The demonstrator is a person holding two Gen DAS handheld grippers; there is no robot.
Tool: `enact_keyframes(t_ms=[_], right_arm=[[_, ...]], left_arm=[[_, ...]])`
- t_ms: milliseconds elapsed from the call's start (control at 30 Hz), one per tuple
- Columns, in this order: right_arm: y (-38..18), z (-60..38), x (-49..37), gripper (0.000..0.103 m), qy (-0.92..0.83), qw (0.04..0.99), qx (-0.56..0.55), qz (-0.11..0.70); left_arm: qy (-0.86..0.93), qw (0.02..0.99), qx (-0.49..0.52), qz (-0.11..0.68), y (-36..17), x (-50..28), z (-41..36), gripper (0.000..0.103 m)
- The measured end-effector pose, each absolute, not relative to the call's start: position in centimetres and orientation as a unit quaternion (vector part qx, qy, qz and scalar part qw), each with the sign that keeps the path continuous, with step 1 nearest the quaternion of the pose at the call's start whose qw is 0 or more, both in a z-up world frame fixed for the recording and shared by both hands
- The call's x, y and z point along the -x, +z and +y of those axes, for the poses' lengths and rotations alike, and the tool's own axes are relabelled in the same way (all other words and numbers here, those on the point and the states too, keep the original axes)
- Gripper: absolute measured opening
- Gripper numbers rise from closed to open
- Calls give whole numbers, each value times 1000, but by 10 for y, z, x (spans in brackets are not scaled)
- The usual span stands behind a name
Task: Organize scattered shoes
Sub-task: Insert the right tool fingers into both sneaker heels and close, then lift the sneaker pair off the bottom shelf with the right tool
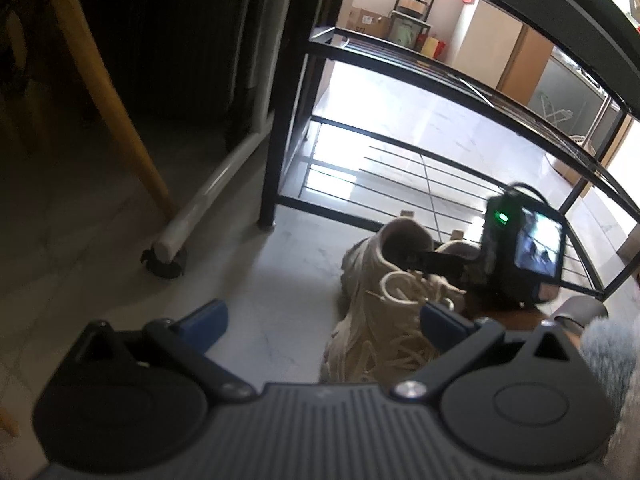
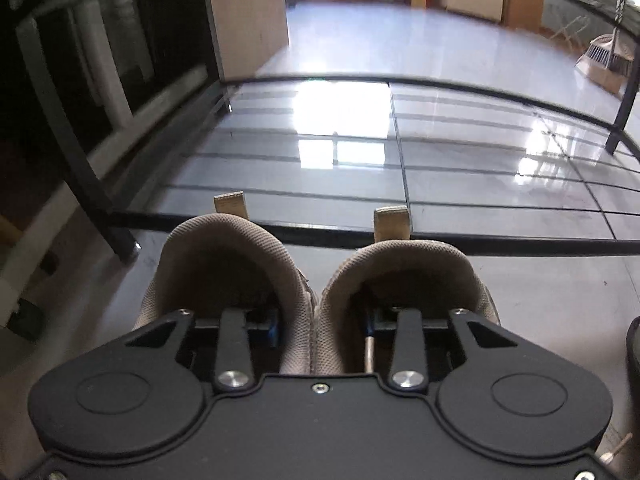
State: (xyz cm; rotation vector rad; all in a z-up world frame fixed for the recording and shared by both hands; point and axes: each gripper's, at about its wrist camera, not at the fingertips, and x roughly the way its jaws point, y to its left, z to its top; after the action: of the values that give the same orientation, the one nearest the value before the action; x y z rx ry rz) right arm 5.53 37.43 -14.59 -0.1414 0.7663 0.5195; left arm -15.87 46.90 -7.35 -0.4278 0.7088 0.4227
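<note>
Two beige mesh sneakers stand side by side on the floor, heels toward the black wire shoe rack [image 2: 480, 242]. In the right wrist view one finger sits inside the left shoe [image 2: 224, 256] and the other inside the right shoe [image 2: 416, 272]. My right gripper [image 2: 320, 324] is shut, pinching the two inner collar walls together. The left wrist view shows the same pair of sneakers [image 1: 376, 312] with tangled laces and the right gripper [image 1: 416, 260] reaching into them. My left gripper [image 1: 322, 320] hovers open just in front of the pair, with nothing between its blue pads [image 1: 204, 320].
The rack's lowest wire shelf [image 1: 400, 184] lies right behind the shoes, with a second shelf [image 1: 420, 64] above it. A wooden chair leg [image 1: 108, 92] and a white wheeled frame [image 1: 168, 256] stand to the left. A fuzzy grey sleeve [image 1: 612, 360] shows at right.
</note>
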Motion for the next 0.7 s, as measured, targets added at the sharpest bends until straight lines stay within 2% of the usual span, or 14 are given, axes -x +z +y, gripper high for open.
enact_keyframes(t_ms=[200, 433, 700], right_arm=[[-132, 358, -27, 33, 285, 903, 57, 316], [-105, 357, -9, 32, 309, 902, 17, 302], [-67, 400, -44, 32, 323, 918, -8, 229]], left_arm=[[196, 895, 202, 346, -75, 155, 468, 102], [198, 894, 211, 343, -76, 154, 471, 102], [197, 892, 218, 342, -77, 153, 472, 102]])
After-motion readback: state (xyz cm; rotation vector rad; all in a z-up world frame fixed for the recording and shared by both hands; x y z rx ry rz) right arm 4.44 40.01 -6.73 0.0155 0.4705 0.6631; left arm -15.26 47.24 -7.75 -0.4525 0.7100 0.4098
